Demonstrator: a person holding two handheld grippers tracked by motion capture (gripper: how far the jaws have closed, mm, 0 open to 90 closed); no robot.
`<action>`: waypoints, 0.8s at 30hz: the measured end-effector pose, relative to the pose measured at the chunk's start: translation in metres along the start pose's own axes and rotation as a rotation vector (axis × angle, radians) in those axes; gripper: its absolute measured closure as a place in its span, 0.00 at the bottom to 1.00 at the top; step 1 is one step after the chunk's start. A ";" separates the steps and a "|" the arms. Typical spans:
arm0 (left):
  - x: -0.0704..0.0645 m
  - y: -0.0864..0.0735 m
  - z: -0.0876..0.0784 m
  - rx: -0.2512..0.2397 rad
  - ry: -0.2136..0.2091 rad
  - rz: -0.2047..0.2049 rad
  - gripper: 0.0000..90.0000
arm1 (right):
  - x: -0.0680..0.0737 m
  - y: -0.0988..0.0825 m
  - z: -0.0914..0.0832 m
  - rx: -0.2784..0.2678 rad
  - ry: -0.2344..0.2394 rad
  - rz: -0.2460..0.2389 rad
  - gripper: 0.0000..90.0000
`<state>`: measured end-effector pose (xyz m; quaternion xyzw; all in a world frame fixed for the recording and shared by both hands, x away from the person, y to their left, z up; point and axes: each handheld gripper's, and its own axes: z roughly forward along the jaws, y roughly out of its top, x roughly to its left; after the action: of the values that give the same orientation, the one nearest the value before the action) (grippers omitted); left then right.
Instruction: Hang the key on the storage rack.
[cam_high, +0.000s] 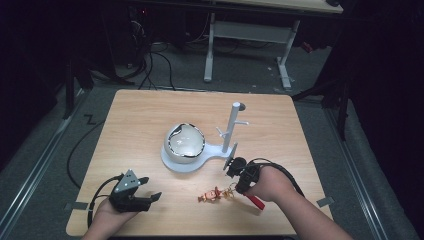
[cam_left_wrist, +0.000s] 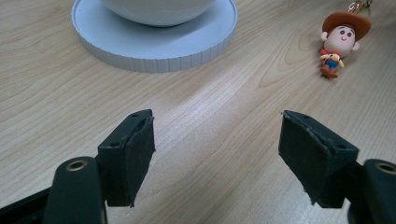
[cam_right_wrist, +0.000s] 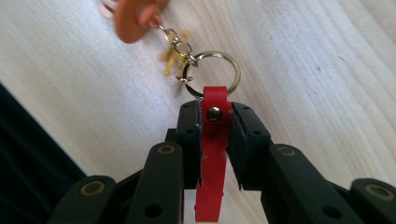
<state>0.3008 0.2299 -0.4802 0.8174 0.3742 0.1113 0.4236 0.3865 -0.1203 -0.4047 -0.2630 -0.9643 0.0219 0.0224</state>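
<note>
jaws clamp red strap (cam_right_wrist: 212, 158)

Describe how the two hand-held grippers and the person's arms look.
Both are black two-jaw tools. The left gripper carries a grey three-cornered plate on top, and a black cable trails from it. Its jaws end in flat, dark rubbery pads, with brass-coloured rivets in the linkage behind. The right gripper has the same black linkage and a looping black cable. The forearms are bare, no sleeves in sight.
</note>
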 end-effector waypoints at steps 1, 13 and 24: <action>0.000 0.000 0.000 -0.001 0.000 -0.001 0.30 | 0.000 -0.001 -0.003 -0.002 -0.002 0.000 0.83; 0.000 0.000 0.000 -0.002 0.001 -0.006 0.30 | -0.003 -0.010 -0.059 -0.047 -0.052 0.020 0.83; 0.000 -0.001 -0.002 -0.001 0.006 -0.009 0.30 | -0.016 -0.018 -0.105 -0.095 -0.076 0.119 0.83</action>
<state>0.2993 0.2315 -0.4802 0.8152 0.3792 0.1122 0.4232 0.3965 -0.1405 -0.2993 -0.3198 -0.9470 -0.0126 -0.0282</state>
